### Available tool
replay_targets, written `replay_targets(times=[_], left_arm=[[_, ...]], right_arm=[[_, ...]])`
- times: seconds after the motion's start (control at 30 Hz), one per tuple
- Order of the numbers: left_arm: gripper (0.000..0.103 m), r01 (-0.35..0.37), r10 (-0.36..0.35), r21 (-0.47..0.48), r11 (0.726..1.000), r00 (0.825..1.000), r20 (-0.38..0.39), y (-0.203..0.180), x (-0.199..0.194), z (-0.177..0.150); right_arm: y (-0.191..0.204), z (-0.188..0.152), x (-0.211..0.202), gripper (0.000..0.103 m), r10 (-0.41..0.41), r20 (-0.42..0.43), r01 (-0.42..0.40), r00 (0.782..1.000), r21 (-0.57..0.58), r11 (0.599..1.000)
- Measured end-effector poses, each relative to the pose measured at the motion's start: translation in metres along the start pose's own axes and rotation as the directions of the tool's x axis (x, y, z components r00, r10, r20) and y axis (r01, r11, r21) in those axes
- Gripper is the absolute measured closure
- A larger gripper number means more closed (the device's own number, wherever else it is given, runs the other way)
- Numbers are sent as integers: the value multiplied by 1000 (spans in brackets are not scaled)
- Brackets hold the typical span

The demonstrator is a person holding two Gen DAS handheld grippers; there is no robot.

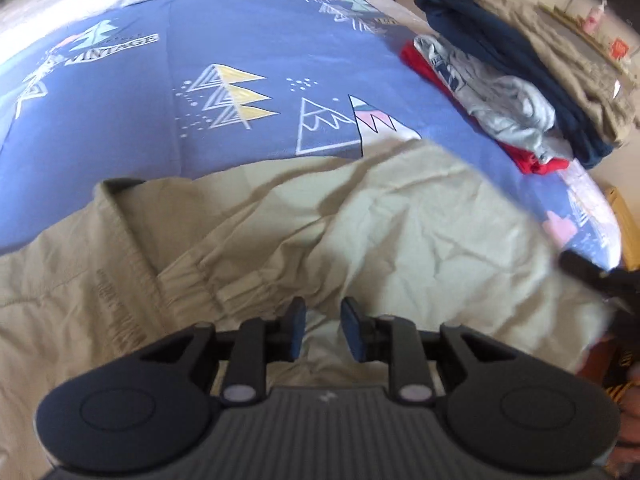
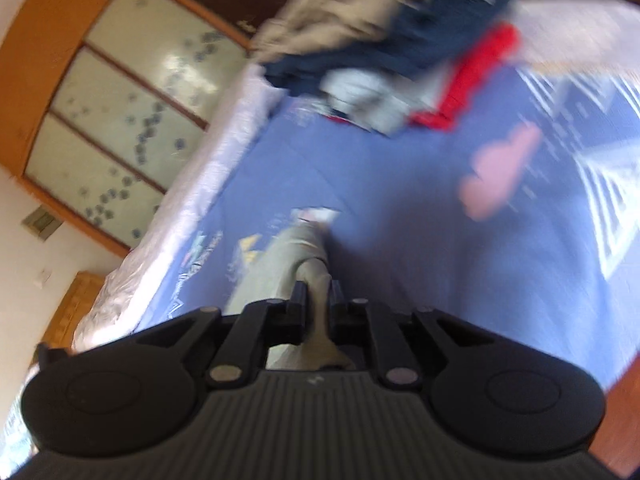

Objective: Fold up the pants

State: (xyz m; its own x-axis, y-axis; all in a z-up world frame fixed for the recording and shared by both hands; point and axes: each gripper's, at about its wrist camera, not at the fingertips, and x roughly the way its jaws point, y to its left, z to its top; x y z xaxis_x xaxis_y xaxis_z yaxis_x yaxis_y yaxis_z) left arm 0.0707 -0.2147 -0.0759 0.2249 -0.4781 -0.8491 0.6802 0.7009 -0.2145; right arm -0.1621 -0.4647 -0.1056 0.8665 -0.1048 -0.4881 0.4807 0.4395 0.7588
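Gripping one pants (image 2: 298, 256), right gripper (image 2: 319, 300)

Rumpled beige pants (image 1: 280, 232), apparently half-folded

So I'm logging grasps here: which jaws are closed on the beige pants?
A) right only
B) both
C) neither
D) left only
A: in the right wrist view the right gripper pinches a fold of the beige pants, while the left gripper sits open above the cloth.
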Motion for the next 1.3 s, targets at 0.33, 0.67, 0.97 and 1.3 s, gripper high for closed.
replay_targets(times=[0.33, 0.67, 0.97, 1.3], left_arm=[[81, 122, -122, 33, 992, 992, 9, -3, -20, -26], [75, 108, -102, -48, 993, 989, 110, 47, -65, -37], [56, 96, 98, -413, 906, 901, 423, 221, -212, -83], [55, -21, 314, -693, 721, 901, 300, 344, -243, -184]], right_arm=[[-35, -13, -16, 37, 82, -68, -69, 994, 169, 983], [95, -45, -5, 97, 148, -102, -169, 984, -246, 954], [289, -150, 32, 97, 307, -353, -467, 884, -629, 622], [369, -368, 124, 92, 12, -684, -660, 730, -699, 276]])
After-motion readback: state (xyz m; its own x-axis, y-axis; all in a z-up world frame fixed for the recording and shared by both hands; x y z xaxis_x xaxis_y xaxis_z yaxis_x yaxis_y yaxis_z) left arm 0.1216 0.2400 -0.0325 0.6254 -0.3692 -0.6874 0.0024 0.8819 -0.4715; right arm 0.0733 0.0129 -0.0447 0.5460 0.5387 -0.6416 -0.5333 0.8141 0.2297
